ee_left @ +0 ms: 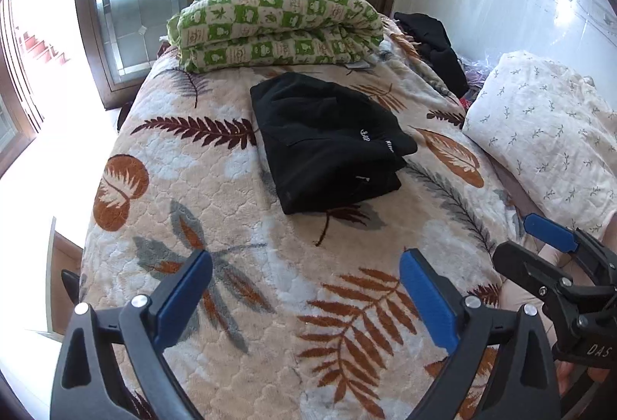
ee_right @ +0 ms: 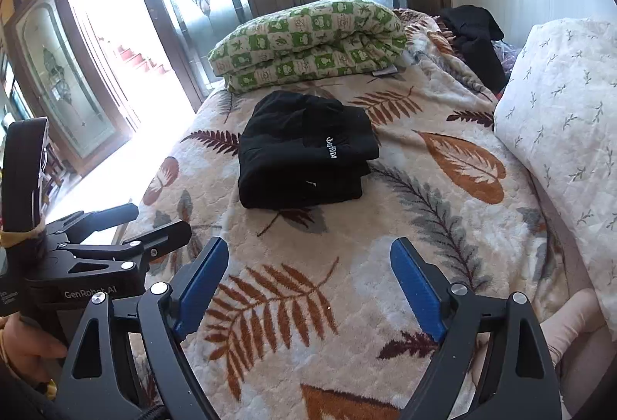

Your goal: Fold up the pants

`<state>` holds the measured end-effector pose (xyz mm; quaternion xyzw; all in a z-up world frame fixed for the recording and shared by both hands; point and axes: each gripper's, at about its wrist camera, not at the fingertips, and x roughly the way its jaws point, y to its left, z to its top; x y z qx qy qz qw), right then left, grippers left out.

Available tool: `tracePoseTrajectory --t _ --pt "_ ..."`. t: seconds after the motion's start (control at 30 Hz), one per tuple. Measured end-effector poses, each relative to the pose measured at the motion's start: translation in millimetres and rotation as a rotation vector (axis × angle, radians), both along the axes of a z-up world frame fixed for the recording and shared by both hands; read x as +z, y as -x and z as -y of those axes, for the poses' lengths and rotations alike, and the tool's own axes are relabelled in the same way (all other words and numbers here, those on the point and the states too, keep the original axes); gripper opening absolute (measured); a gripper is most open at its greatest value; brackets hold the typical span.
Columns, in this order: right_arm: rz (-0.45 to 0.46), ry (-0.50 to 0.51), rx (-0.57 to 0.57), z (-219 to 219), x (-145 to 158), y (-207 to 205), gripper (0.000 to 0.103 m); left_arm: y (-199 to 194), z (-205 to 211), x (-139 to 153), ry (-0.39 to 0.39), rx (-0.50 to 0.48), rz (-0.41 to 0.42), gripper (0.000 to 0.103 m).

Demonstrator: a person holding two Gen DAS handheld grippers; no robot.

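On plush leaf-print blanket (ee_left: 239, 304), folded black pants (ee_left: 327, 146)

Black pants (ee_left: 327, 142) (ee_right: 304, 154), folded into a compact, roughly square stack of several layers. Lies flat mid-bed on the leaf-print blanket (ee_left: 231, 265), just in front of the green checked quilt (ee_left: 277, 26). White lettering on the top layer.

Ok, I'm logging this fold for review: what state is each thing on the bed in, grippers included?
black pants: folded into a compact stack, lying free on the bed
green checked quilt: folded, behind the pants
left gripper: open, empty
right gripper: open, empty
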<state>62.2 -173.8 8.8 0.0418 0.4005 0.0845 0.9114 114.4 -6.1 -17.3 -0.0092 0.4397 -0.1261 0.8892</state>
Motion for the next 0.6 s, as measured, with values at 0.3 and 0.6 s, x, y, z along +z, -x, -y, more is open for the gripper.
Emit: tracePoseTrajectory --t 0.3,0.6 --pt "0.043 0.029 -0.012 4 15 14 0.098 12 6 15 -0.031 -0.016 0.034 0.103" --pt "0.076 0.064 -0.009 2 26 24 0.099 18 -1 25 -0.054 0.038 0.067 0.103"
